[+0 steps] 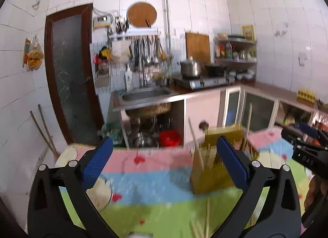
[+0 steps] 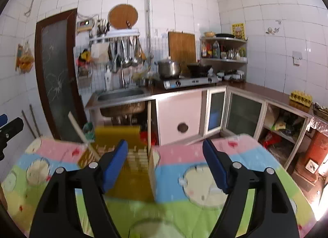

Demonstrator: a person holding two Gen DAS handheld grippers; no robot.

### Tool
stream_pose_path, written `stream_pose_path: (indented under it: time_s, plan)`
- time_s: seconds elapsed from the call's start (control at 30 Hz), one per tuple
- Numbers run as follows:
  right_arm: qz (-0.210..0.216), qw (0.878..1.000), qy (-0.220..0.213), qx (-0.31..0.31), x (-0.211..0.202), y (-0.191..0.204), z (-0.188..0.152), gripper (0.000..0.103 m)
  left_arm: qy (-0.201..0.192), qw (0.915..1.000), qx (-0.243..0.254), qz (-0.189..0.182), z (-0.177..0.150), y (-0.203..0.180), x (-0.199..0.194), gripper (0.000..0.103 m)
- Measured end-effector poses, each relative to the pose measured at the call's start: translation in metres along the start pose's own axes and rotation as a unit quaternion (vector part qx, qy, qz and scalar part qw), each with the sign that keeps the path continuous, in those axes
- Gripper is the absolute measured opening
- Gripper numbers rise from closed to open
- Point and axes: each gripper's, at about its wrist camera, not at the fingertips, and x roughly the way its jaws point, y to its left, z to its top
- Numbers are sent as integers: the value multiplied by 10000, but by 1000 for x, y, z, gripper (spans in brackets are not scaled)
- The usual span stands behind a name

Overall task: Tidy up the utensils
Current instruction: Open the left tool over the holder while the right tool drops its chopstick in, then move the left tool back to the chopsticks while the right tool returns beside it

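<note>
A yellow slotted utensil holder [image 1: 213, 168] stands on a table under a pastel cartoon cloth [image 1: 147, 180]. Thin wooden chopsticks [image 1: 195, 141] stick up out of it at slants, and more chopsticks [image 1: 207, 223] lie on the cloth near me. My left gripper [image 1: 164, 139] is open with nothing between its blue pads; the holder sits just behind its right finger. In the right wrist view the holder [image 2: 133, 168] lies behind the left finger of my right gripper [image 2: 165, 142], which is open and empty. One chopstick [image 2: 82, 131] leans out to the left.
Beyond the table's far edge runs a kitchen counter [image 2: 184, 90] with a sink [image 2: 121, 93], a gas stove [image 2: 188, 81] and a steel pot [image 2: 169, 67]. A dark door [image 1: 69, 73] is at the left. Open shelves and a red burner [image 2: 313, 156] stand at the right.
</note>
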Motion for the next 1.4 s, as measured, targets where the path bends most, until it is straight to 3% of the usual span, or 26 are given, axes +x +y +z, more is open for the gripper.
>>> stream_pose_path:
  time_s: [0.27, 0.67, 0.87, 1.07, 1.27, 1.4]
  plan:
    - [14, 9972, 666, -332, -33, 16, -71, 75, 777, 9969, 115, -80, -77, 0, -12, 98]
    - [-237, 9842, 1754, 48, -9, 7, -142, 75, 1847, 9827, 20, -131, -155, -7, 24, 98]
    - [-240, 9735, 2262, 224, 15, 6, -163, 72, 2103, 9775, -172, -71, -167, -1, 46, 98]
    - [-244, 9666, 2535, 297, 28, 9, -168, 54, 2313, 9726, -224, -18, -170, 2, 66, 98]
    - [-159, 9639, 2618, 458, 28, 15, -166, 42, 2456, 9693, -156, 18, -171, -5, 78, 98]
    - [26, 9626, 2595, 780, 27, 10, -160, 42, 2467, 9689, -197, 20, -172, -5, 80, 98]
